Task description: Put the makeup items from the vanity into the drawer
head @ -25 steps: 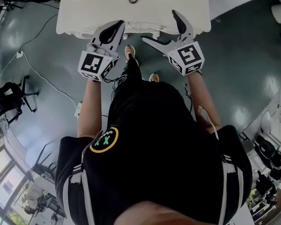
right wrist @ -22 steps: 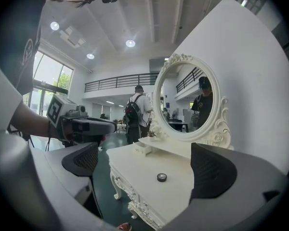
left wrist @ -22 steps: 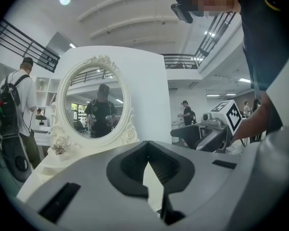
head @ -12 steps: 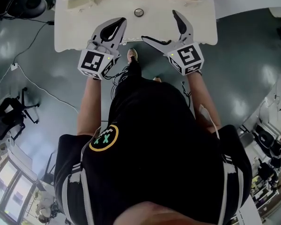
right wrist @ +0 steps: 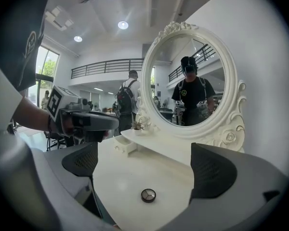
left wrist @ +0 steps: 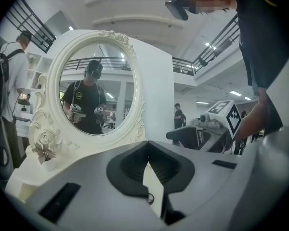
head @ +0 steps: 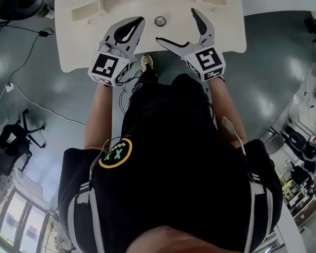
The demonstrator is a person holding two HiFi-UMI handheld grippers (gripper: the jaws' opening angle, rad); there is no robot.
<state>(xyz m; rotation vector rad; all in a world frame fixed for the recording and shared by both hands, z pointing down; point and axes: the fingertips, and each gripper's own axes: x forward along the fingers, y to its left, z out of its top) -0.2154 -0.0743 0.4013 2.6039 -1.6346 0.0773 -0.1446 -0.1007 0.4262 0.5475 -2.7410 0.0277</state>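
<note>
Two forearms over vanity (head: 221, 15), left tongs (head: 138, 20) pinched together, empty, right tongs (head: 176, 25) spread wide near compact (head: 160, 21)

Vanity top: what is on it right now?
A small round compact lies on the vanity top, ahead of the right gripper's open jaws. A little drawer box and a flower sit further back. The drawer box's inside is hidden.
</note>
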